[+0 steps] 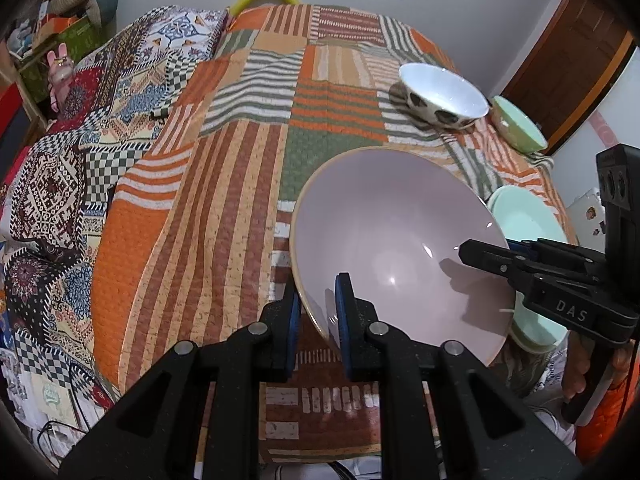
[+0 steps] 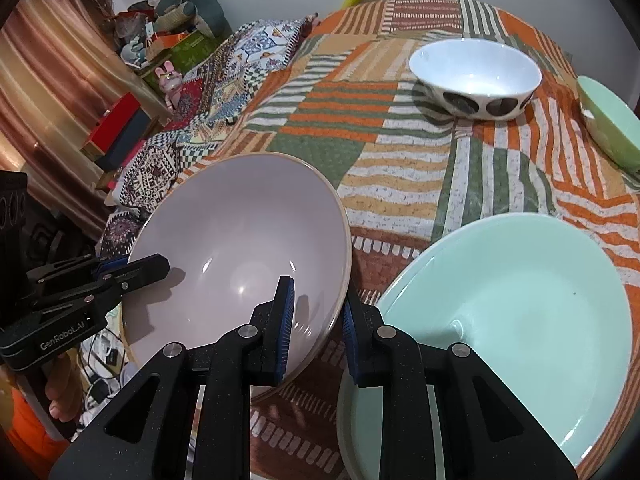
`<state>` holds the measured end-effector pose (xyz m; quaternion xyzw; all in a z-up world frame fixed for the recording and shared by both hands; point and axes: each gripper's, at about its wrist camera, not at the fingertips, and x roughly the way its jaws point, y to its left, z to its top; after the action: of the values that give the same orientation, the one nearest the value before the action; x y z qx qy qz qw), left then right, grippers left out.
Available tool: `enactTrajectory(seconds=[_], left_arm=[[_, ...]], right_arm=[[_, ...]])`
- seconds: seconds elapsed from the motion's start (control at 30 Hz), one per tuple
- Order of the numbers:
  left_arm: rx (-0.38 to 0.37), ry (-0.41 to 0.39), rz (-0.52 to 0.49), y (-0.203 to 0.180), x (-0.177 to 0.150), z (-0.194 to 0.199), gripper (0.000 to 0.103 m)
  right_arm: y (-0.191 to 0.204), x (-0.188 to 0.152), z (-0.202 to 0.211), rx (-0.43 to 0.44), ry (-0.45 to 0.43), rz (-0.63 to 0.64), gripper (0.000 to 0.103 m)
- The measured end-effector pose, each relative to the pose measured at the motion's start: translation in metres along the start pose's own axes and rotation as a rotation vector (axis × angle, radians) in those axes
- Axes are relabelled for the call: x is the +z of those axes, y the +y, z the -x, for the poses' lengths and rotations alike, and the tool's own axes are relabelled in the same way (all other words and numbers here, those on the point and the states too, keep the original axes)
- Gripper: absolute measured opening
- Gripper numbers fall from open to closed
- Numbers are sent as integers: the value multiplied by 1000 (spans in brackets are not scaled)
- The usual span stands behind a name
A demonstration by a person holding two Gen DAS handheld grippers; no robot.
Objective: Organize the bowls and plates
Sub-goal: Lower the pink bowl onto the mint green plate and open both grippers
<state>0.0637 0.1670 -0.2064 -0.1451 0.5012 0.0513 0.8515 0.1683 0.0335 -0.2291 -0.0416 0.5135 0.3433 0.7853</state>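
Two grippers, left [image 1: 316, 312] and right [image 2: 318, 328], clamped on opposite rims of glazed pink plate [image 1: 384, 236] over bed's near edge: rigid, slick, breakable, best pinched at rim.

Two handheld grippers of matte, speckled black plastic are being shown. On the left gripper [image 1: 318, 320], round silver screws are being seen at the linkage joints, and blue ribbed pads are lining the fingers [image 1: 345, 316]. The right gripper [image 2: 318, 328] is built alike. Raised lettering, "DAS" and "GenRobot.AI", is being displayed on the bodies. Bare skin and orange sleeves are being glimpsed behind the handles.
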Motion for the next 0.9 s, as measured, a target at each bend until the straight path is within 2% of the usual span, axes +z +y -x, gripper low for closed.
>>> enactTrajectory(seconds=[0.57, 0.8, 0.9], left_arm=[[18, 49, 7, 5, -2, -13, 16], [46, 16, -6, 1, 4, 6, 16], [65, -24, -25, -3, 9, 21, 16]], right_arm=[[-3, -1, -4, 21, 13, 2, 24], [-7, 3, 16, 31, -41, -8, 24], [-10, 4, 29, 37, -77, -8, 24]])
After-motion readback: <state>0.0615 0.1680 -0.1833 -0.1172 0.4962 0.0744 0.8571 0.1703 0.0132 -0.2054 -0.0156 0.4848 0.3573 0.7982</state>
